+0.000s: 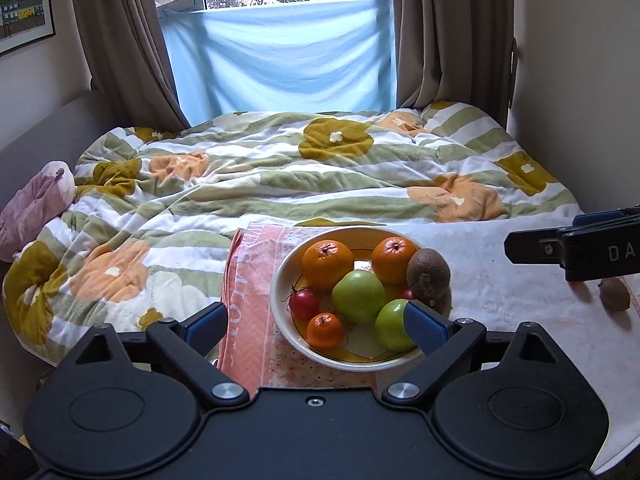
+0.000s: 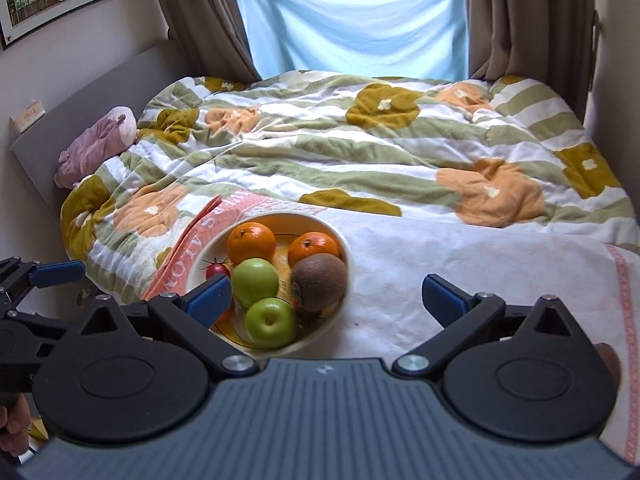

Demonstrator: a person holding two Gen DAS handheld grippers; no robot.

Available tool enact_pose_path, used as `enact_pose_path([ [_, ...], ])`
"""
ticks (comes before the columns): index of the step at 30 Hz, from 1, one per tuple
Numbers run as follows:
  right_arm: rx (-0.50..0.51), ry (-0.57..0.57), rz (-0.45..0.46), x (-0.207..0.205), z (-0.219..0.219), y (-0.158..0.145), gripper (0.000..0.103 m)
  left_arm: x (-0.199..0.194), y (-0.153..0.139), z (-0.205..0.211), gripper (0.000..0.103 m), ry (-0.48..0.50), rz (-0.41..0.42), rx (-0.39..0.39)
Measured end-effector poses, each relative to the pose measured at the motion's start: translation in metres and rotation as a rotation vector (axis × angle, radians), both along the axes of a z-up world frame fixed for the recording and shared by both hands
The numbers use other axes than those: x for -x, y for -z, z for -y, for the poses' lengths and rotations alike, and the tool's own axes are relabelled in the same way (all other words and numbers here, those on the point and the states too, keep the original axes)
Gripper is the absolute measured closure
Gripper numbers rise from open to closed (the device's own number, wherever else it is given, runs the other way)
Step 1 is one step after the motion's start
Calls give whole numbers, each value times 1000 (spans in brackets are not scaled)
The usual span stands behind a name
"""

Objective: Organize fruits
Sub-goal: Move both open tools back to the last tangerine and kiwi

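A cream bowl (image 1: pixel 276 292) on a pink-edged white towel (image 1: pixel 500 292) holds two oranges (image 1: pixel 327 264), a small mandarin (image 1: pixel 325 330), two green apples (image 1: pixel 358 296), a red fruit (image 1: pixel 304 303) and a brown kiwi (image 1: pixel 428 274) leaning at its right rim. A second kiwi (image 1: pixel 615 294) lies loose on the towel, far right. My left gripper (image 1: pixel 316 326) hangs open above the bowl's near edge, holding nothing. In the right wrist view my right gripper (image 2: pixel 326 298) is open and empty, just right of the bowl (image 2: pixel 348 264) and the kiwi (image 2: pixel 319 282).
The towel lies on a bed under a flowered green-striped duvet (image 1: pixel 280 168). A pink plush toy (image 1: pixel 36 204) rests by the grey headboard (image 2: pixel 100 92) at left. Brown curtains and a blue cloth (image 1: pixel 280 52) over the window close the far end.
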State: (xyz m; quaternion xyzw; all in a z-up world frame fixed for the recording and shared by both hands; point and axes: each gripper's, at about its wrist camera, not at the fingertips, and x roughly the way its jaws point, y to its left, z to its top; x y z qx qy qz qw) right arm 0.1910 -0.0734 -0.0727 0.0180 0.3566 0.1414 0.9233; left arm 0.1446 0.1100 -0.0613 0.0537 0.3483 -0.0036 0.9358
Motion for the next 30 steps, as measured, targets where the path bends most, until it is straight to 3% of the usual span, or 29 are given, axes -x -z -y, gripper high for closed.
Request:
enact_pose_path([
  [6, 56, 78, 57, 37, 50, -16, 0, 19, -15, 39, 4, 34, 34, 5],
  [17, 38, 222, 70, 83, 161, -26, 0, 36, -28, 141, 4, 201, 64, 30],
  [30, -14, 357, 37, 87, 241, 2, 0, 13, -6, 237, 5, 439, 76, -9],
])
